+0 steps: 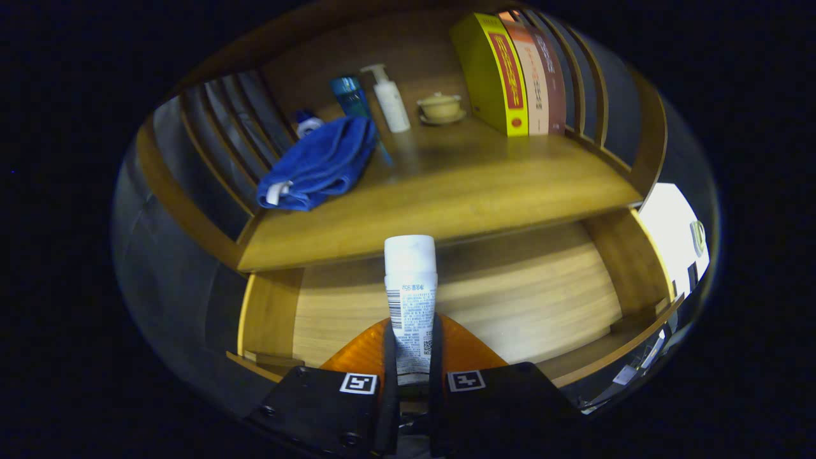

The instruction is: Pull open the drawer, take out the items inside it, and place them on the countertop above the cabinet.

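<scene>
Gripper (411,357) fingers clamp a white tube (410,299), cap up, above the open drawer (510,299); we note an orange item (468,347) beneath. Countertop (459,191) beyond carries a blue towel (319,166) at its left edge, pump bottle (390,99), lidded cup (440,107) and books (516,76) at the rear.
</scene>
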`<state>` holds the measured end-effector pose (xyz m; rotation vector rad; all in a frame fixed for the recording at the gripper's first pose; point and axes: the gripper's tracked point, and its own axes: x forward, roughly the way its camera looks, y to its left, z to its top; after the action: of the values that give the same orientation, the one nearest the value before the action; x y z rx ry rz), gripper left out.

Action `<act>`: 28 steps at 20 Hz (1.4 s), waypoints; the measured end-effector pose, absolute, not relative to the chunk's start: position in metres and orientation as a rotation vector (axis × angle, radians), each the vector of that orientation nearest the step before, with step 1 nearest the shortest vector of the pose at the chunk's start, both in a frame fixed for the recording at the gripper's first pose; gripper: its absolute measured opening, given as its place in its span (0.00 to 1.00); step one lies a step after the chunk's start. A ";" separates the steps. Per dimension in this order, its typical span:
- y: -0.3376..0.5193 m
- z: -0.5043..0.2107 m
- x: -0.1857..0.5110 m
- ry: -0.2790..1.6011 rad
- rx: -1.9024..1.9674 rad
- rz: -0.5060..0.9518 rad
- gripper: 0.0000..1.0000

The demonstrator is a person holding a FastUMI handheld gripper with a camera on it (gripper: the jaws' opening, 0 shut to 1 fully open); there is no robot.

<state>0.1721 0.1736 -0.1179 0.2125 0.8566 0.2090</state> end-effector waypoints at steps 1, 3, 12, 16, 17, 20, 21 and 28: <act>0.178 -0.103 0.172 0.834 0.216 0.229 0.26; 0.186 -0.073 0.178 0.796 0.223 0.256 0.26; 0.180 -0.043 0.275 0.673 0.168 0.178 0.27; 0.179 -0.067 0.315 0.708 0.159 0.131 0.27; 0.177 -0.073 0.323 0.717 0.141 0.117 0.26; 0.170 -0.084 0.341 0.725 0.127 0.070 0.26; 0.169 -0.088 0.347 0.724 0.122 0.068 0.27; 0.169 -0.100 0.367 0.731 0.055 0.075 0.27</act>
<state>0.3669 0.1693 -0.1000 0.0552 0.7314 0.0748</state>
